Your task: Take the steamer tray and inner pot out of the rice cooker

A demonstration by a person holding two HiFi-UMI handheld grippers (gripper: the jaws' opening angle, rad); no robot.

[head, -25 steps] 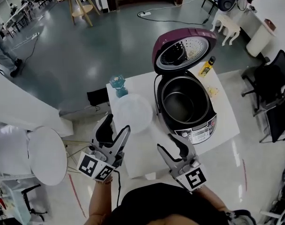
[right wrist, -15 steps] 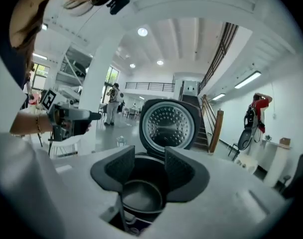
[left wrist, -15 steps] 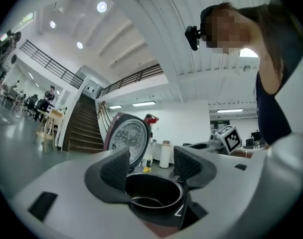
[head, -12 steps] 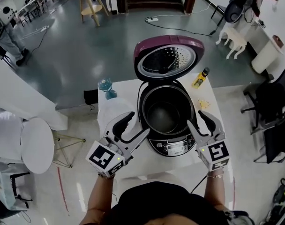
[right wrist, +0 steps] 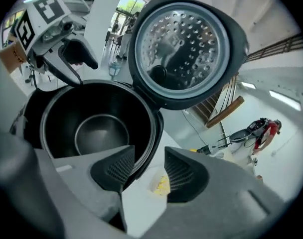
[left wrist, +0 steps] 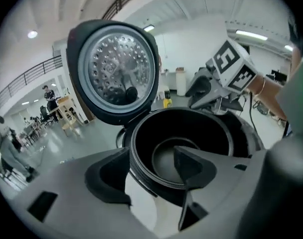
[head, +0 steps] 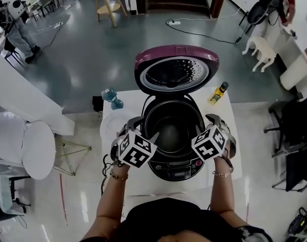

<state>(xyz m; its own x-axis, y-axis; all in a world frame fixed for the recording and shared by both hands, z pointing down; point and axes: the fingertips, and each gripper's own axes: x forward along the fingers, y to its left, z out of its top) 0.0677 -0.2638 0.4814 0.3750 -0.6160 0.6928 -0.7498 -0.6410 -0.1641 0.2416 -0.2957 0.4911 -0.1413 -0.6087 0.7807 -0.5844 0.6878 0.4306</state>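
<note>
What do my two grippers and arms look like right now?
Left gripper and right gripper: grey bodies, black wedge-shaped pads, each with a white cube of black square markers. Forearms bare below a black top; a bracelet on each wrist.

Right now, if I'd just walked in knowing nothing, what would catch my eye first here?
The maroon domed rice cooker lid stands wide open over the white table, baring its perforated metal plate. Below it gapes the dark round inner pot, with the left gripper and right gripper, each bearing a black-and-white marker cube, poised at opposite sides of its rim, jaws apart.
</note>
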